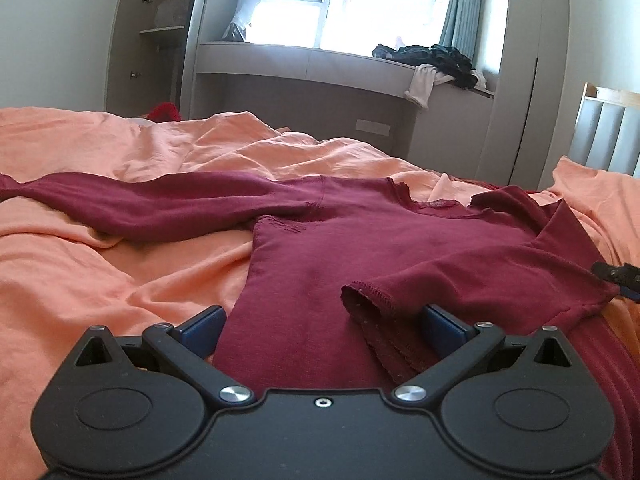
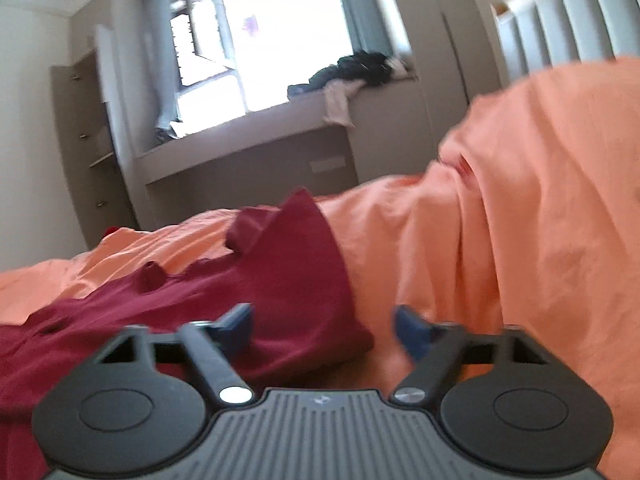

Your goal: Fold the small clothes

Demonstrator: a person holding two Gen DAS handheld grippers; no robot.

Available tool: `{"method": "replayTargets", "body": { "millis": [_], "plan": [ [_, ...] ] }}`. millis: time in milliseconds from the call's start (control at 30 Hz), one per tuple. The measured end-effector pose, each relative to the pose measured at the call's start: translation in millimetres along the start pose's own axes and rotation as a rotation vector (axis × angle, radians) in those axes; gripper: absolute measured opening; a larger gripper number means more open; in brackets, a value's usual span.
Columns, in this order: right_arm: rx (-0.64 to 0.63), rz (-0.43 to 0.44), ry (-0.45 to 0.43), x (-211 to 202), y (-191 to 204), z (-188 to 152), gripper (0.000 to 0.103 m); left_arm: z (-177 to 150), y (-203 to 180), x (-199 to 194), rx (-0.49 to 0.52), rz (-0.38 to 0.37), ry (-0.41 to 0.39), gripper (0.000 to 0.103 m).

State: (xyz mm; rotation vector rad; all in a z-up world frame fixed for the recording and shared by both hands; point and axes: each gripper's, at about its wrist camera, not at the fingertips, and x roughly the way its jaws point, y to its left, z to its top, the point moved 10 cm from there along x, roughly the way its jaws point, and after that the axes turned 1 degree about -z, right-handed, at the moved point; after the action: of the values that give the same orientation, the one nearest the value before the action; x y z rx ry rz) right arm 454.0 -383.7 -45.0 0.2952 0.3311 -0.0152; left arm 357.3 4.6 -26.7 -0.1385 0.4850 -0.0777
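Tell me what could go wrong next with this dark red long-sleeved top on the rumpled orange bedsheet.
1. The dark red long-sleeved top lies on a rumpled orange bedsheet; a low pinch could catch sheet along with cloth.
2. One sleeve is folded across the body, the other sleeve still stretches outward, so the fold may end lopsided.
3. The folded cuff lies between the open left gripper fingers; closing there may drag it out.

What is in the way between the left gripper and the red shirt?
Nothing visible is in the way. The left gripper is open right at the bottom edge of the red shirt, which lies spread on the orange bedsheet. One sleeve is already folded across the front.
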Motion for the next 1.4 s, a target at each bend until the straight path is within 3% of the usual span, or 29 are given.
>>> {"method": "replayTargets", "body": {
  "millis": [33,67,233,367,467,567,633,700,833,933,1133,1267,1400],
  "plan": [
    [0.018,-0.006,0.009,2.3,-4.7,-0.2,0.018,0.6,0.4,-1.3,-0.001,0.004,-0.005,0.103],
    [0.038,-0.019,0.003,2.0,-9.0,0.6,0.014,1.3,0.6,-2.5,-0.001,0.011,-0.011,0.103],
    [-0.034,-0.099,-0.068,-14.4,-9.4,10.2,0.01,5.0,3.3,-9.8,0.005,0.059,-0.042,0.103],
    [-0.031,-0.103,-0.029,-8.9,-14.9,1.4,0.01,2.0,2.9,-10.1,0.024,0.065,-0.024,0.103],
    [-0.029,-0.106,-0.037,-13.3,-18.1,2.9,0.015,1.3,4.6,-12.1,0.02,0.057,-0.02,0.103],
    [-0.036,-0.132,-0.054,-20.4,-18.6,9.3,0.035,4.3,9.2,-18.8,-0.019,0.035,-0.046,0.103],
    [-0.049,-0.128,-0.058,-27.6,-14.2,12.4,0.056,10.6,15.2,-27.0,-0.06,0.029,-0.077,0.103],
    [-0.072,-0.117,-0.062,-35.9,-6.9,13.6,0.063,19.0,25.0,-34.8,-0.091,0.042,-0.105,0.103],
    [-0.118,-0.049,-0.06,-53.0,18.5,11.6,0.087,36.7,53.9,-44.3,-0.152,0.087,-0.13,0.103],
    [-0.149,0.036,-0.06,-71.7,45.0,8.2,0.099,47.3,82.4,-47.3,-0.213,0.094,-0.127,0.103],
    [-0.189,0.223,-0.051,-111.2,102.5,-9.9,0.103,73.7,156.2,-49.4,-0.231,0.223,-0.144,0.103],
    [-0.21,0.346,-0.004,-122.1,134.9,-34.6,0.103,86.6,211.0,-39.1,-0.245,0.317,-0.073,0.103],
    [-0.273,0.391,0.022,-121.4,158.2,-48.7,0.103,95.2,265.6,-23.3,-0.334,0.359,-0.008,0.102]
  ]
}}
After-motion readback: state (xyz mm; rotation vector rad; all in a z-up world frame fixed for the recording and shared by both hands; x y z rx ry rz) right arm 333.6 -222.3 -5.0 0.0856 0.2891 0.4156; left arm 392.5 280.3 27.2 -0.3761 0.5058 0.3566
